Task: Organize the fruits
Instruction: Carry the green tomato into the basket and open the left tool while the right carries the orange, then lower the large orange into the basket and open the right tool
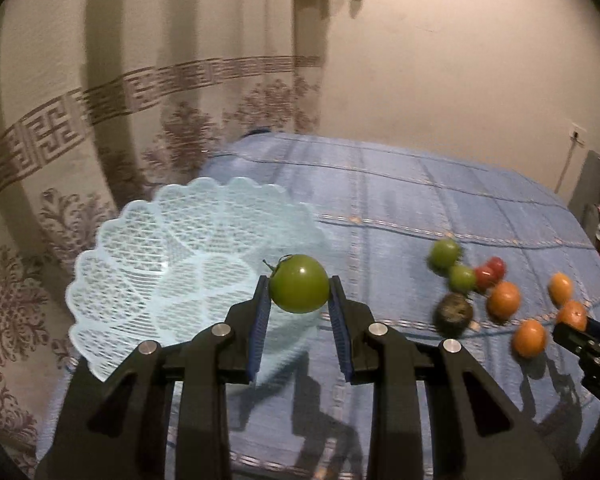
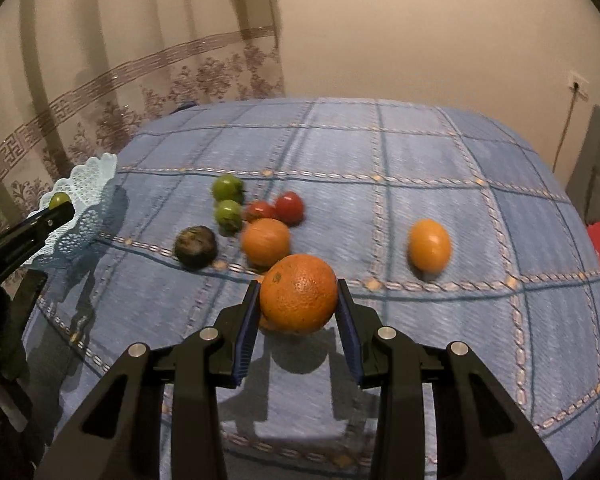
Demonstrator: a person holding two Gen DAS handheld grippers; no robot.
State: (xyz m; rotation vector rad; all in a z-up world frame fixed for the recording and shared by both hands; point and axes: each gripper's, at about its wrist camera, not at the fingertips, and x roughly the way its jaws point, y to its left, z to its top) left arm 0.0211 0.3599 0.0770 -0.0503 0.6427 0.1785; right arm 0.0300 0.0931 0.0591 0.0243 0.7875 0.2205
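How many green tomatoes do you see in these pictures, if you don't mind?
3: one green tomato held in the left gripper over the basket, two side by side on the blue cloth. Others may be hidden.

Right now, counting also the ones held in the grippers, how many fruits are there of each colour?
green round fruits: 3
red round fruits: 2
orange round fruits: 4
dark brownish round fruit: 1
Total: 10
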